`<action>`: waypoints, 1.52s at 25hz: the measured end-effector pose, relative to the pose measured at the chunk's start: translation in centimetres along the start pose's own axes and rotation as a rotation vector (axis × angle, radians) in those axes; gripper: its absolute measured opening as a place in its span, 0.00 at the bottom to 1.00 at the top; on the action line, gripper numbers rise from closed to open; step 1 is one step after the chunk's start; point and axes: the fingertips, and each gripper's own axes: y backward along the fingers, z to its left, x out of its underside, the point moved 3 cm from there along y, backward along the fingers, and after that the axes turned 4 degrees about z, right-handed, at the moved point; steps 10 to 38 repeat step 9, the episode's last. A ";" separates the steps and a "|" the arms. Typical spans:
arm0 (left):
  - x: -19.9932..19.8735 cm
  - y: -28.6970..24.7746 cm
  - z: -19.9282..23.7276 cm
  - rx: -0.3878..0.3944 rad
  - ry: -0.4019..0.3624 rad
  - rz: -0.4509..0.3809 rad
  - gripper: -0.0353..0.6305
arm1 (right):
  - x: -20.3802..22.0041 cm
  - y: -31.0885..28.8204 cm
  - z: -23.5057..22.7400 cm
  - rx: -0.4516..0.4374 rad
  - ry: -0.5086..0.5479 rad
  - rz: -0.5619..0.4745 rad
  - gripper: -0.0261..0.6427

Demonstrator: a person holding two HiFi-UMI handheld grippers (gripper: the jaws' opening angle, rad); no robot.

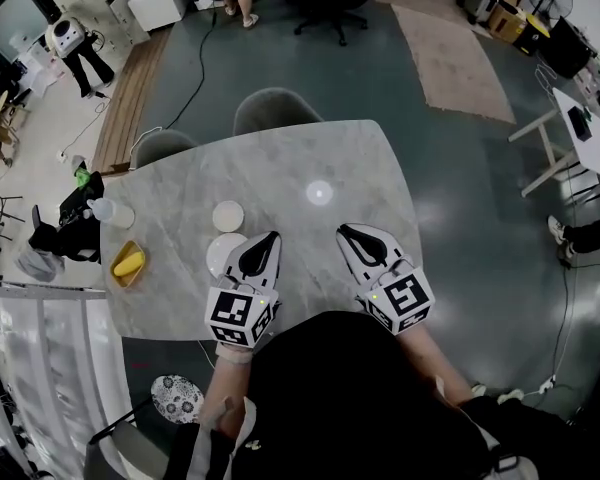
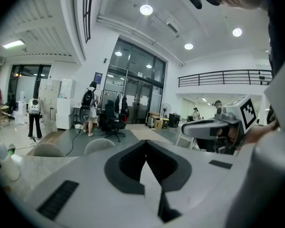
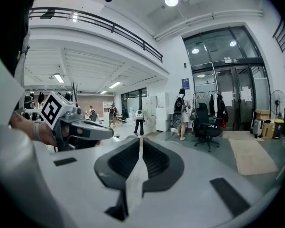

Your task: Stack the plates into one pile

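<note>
Left gripper point(image 1: 273, 236) and right gripper point(image 1: 342, 231) hovered over a table point(image 1: 360, 168), jaws pressed together, empty. Two round white plates point(image 1: 228, 215) lay unstacked, one partly behind the left gripper, a yellow dish point(image 1: 128, 263) nearby.

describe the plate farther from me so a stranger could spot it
On the left half of the marble table, just ahead of the left gripper, lie two white plates. The farther plate is the one: fully in view, while the nearer plate is partly hidden by that gripper.
</note>
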 end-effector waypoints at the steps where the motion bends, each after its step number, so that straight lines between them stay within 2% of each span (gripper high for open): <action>1: 0.1 0.1 0.0 -0.003 0.001 0.001 0.07 | 0.0 0.0 0.1 -0.003 0.001 0.001 0.09; 9: 0.7 0.8 0.3 -0.023 0.030 0.010 0.07 | 0.1 -0.3 0.7 -0.028 0.008 0.005 0.09; 38: 0.7 0.8 0.3 -0.023 0.030 0.010 0.07 | 0.1 -0.3 0.7 -0.028 0.008 0.005 0.09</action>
